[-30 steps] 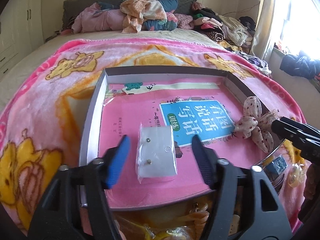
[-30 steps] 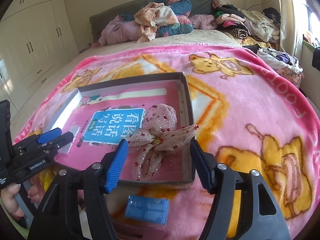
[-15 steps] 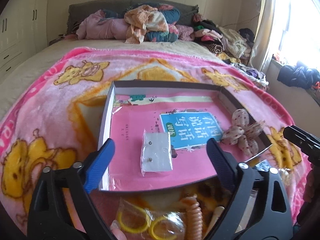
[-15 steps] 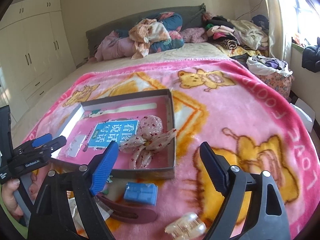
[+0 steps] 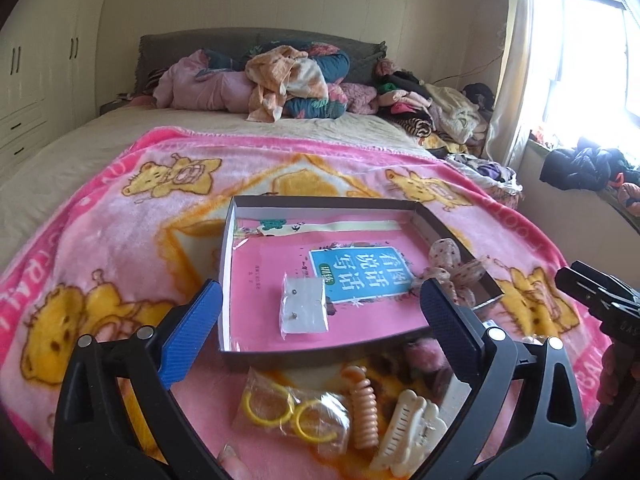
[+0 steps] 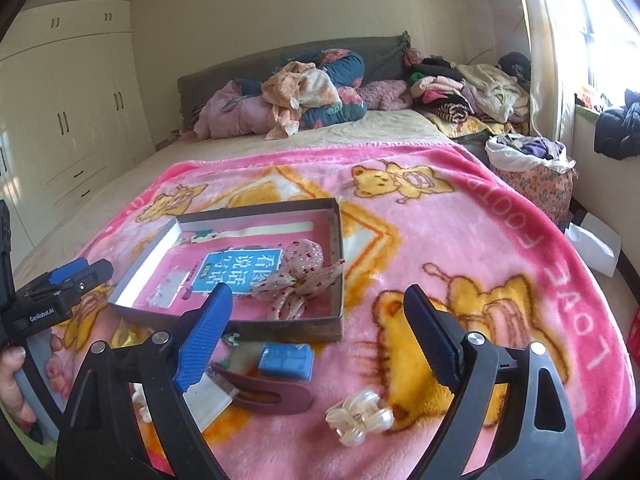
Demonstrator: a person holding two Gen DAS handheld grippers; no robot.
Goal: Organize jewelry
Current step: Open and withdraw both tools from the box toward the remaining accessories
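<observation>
Lying in box [image 5: 224,280], earring card [image 5: 303,307] beyond left gripper [image 5: 320,340] | left jaws opening, empty | right gripper [image 6: 320,340] wide, empty

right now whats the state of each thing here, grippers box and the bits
left gripper: jaws opening, nothing between them
right gripper: open, empty
box: lidless, on the blanket
earring card: flat in the box
fabric bow: in the box, by its right wall
clear claw clip: loose on the blanket
blue case: shut, outside the box
</observation>
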